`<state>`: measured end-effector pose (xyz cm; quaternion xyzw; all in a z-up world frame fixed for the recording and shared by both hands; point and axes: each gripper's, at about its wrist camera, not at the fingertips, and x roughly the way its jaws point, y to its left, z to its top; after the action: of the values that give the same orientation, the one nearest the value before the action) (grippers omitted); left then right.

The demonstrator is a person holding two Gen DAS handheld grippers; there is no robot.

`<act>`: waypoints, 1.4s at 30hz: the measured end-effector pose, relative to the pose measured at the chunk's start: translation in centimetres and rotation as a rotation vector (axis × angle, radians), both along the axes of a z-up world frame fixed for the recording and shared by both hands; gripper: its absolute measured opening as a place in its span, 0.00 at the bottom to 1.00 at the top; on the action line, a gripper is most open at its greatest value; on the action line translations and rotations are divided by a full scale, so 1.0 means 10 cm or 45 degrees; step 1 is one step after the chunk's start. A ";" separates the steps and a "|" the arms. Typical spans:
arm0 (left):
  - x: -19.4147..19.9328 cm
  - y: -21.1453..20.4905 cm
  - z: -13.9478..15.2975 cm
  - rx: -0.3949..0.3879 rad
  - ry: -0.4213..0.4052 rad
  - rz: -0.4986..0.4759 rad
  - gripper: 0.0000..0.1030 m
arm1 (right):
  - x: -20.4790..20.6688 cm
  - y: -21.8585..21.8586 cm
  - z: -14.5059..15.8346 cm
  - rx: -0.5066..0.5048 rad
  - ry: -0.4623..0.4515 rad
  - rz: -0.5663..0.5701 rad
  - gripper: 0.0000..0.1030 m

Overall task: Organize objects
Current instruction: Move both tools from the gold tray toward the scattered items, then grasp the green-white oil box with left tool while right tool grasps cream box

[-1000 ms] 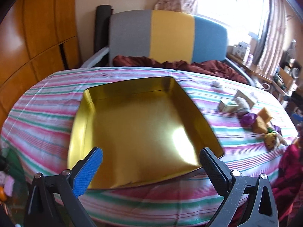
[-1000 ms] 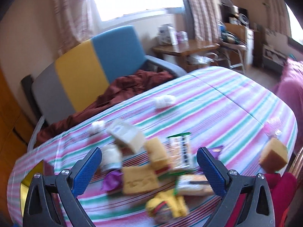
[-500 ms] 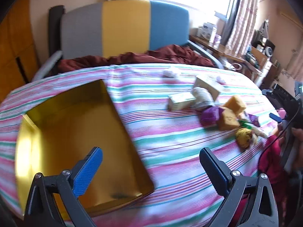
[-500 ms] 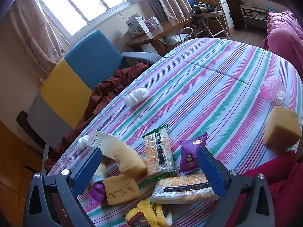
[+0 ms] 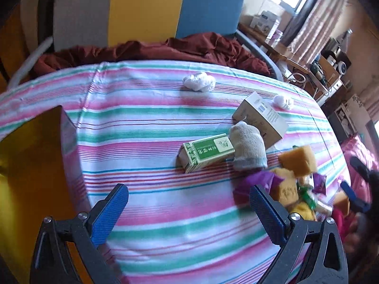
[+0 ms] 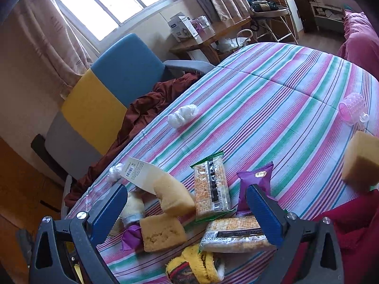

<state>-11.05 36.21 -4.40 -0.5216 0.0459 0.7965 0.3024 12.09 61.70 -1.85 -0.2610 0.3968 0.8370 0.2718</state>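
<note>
Here the striped tablecloth [image 5: 165,213] fills both views, with the gold tray [image 5: 28,177] cut off at the left edge of the left wrist view and the clutter heaped at lower right: a green box [image 5: 206,152] touching a grey sock [image 5: 247,149], sponges and snack packets [image 6: 210,189] overlapping. Both the left gripper [image 5: 189,213] and the right gripper [image 6: 187,213] hover with fingers spread wide, holding nothing. With things piled so close, I reckon a grab could nudge or drag a neighbour, and the heap's lower right in the left view is blurred, the yellow knit thing [image 6: 196,267] half out of frame.
</note>
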 end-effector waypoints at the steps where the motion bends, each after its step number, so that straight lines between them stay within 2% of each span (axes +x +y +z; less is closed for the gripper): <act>1: -0.04 0.04 -0.03 -0.003 -0.020 0.020 1.00 | -0.01 0.00 0.00 -0.003 0.002 0.009 0.99; 8: -0.36 0.38 -0.26 -0.043 -0.114 0.181 1.00 | -0.03 0.00 -0.02 -0.028 0.015 0.038 0.99; 12: -0.41 0.55 -0.38 -0.085 -0.140 0.216 1.00 | -0.02 0.01 -0.02 -0.043 0.026 0.044 0.99; 16: -0.46 0.63 -0.48 -0.142 -0.099 0.238 0.99 | -0.02 0.02 -0.03 -0.056 0.035 0.044 0.99; 19: -0.46 0.56 -0.49 -0.065 -0.115 0.242 0.91 | -0.03 0.02 -0.03 -0.057 0.027 0.050 0.99; 20: -0.43 0.55 -0.47 -0.035 -0.109 0.211 0.80 | -0.03 0.02 -0.03 -0.054 0.023 0.052 0.99; 21: -0.41 0.55 -0.45 -0.005 -0.111 0.181 0.74 | -0.04 0.01 -0.02 -0.050 0.017 0.054 0.99; 24: -0.33 0.52 -0.41 -0.010 -0.078 0.144 0.74 | -0.05 0.01 -0.03 -0.043 0.005 0.055 0.99; 29: -0.38 0.45 -0.43 0.026 -0.162 0.145 0.76 | -0.06 0.01 -0.03 -0.042 -0.012 0.047 0.99; 33: -0.44 0.49 -0.42 0.016 -0.212 0.207 0.84 | -0.05 0.02 -0.05 -0.052 -0.018 0.039 0.99; 38: -0.31 0.64 -0.37 -0.049 -0.125 0.173 0.86 | -0.06 0.02 -0.06 -0.057 -0.021 0.040 0.99; 42: -0.29 0.58 -0.48 -0.067 -0.094 0.159 0.78 | -0.06 0.02 -0.06 -0.059 -0.021 0.042 0.99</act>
<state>-13.95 42.03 -9.17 -0.5602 0.0230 0.7926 0.2397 11.52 61.90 -2.49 -0.2806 0.4097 0.8297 0.2551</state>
